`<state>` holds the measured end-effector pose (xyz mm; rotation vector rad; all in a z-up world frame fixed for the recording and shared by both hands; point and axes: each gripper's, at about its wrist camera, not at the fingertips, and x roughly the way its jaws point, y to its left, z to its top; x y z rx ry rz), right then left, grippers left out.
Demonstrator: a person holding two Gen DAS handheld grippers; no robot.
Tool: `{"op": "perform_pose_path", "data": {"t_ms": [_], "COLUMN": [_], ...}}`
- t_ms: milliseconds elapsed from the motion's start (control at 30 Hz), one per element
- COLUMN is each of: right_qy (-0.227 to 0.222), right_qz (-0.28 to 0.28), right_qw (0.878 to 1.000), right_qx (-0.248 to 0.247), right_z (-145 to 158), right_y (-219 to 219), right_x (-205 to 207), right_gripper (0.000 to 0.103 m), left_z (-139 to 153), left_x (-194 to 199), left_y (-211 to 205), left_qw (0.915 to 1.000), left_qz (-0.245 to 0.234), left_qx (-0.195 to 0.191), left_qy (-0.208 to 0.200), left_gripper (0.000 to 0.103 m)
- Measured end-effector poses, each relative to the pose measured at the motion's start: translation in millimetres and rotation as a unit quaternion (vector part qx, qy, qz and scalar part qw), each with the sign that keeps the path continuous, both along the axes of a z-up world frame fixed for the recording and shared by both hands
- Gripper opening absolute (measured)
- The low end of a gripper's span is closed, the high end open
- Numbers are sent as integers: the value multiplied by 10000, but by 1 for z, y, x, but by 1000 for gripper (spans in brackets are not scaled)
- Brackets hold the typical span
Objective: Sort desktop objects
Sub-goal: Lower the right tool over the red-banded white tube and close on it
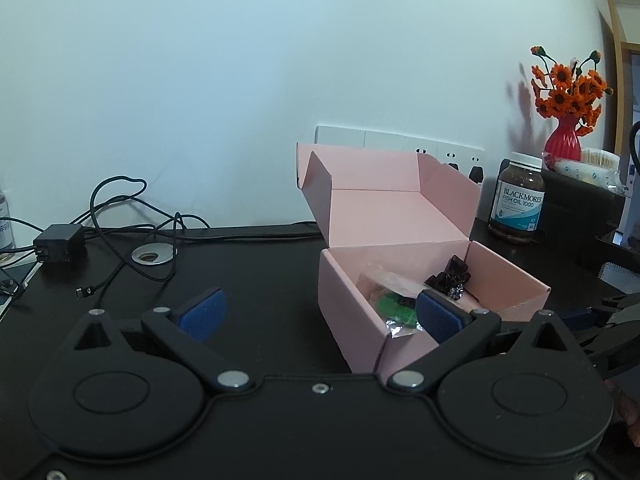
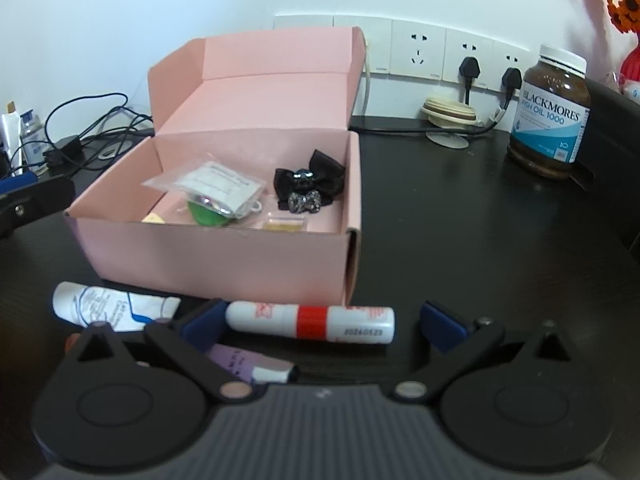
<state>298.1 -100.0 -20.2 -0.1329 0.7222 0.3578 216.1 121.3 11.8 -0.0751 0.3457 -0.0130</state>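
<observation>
1. Left wrist view: left gripper [image 1: 320,312] spread wide, holding nothing, at the near left corner of the open pink box [image 1: 348,292] on the black desk [image 1: 240,264].
2. Right wrist view: right gripper [image 2: 324,322] gapes wide, empty; white-and-red tube [image 2: 310,319] lies between its fingers, just before the box's front wall. Black bows [image 2: 308,184] sit inside.

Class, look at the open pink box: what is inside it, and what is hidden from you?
Inside the pink box: a black bow, a clear packet lying on something green, and a small yellow item. The floor beneath them is covered.
</observation>
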Motion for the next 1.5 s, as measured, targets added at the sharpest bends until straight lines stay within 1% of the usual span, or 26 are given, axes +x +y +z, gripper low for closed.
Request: {"op": "perform_pose_path", "data": {"t_ms": [200, 433, 767, 1133, 1267, 1433, 1500], "right_qy": [-2, -3, 27, 18, 16, 16, -16], "right_qz": [34, 80, 118, 243, 228, 66, 45], "right_qw": [10000, 10000, 9999, 9997, 9997, 10000, 10000], "right_qx": [1, -1, -14, 3, -13, -8, 4], "right_z": [0, -1, 0, 0, 0, 0, 1], "right_y": [1, 2, 5, 6, 6, 1, 1], "right_x": [0, 0, 2, 0, 0, -1, -1], "right_gripper": [102, 102, 102, 102, 101, 101, 98], "left_z": [-1, -2, -4, -3, -3, -3, -4], "left_x": [1, 3, 9, 7, 7, 9, 9], "left_y": [-3, -2, 2, -2, -1, 0, 0], "left_qw": [9999, 9999, 9994, 9996, 9996, 9995, 9995], "left_qz": [75, 49, 176, 117, 106, 115, 117], "left_qx": [107, 80, -8, 108, 89, 56, 54], "left_qy": [47, 111, 293, 236, 243, 274, 277], "left_gripper": [103, 103, 103, 103, 103, 103, 103]}}
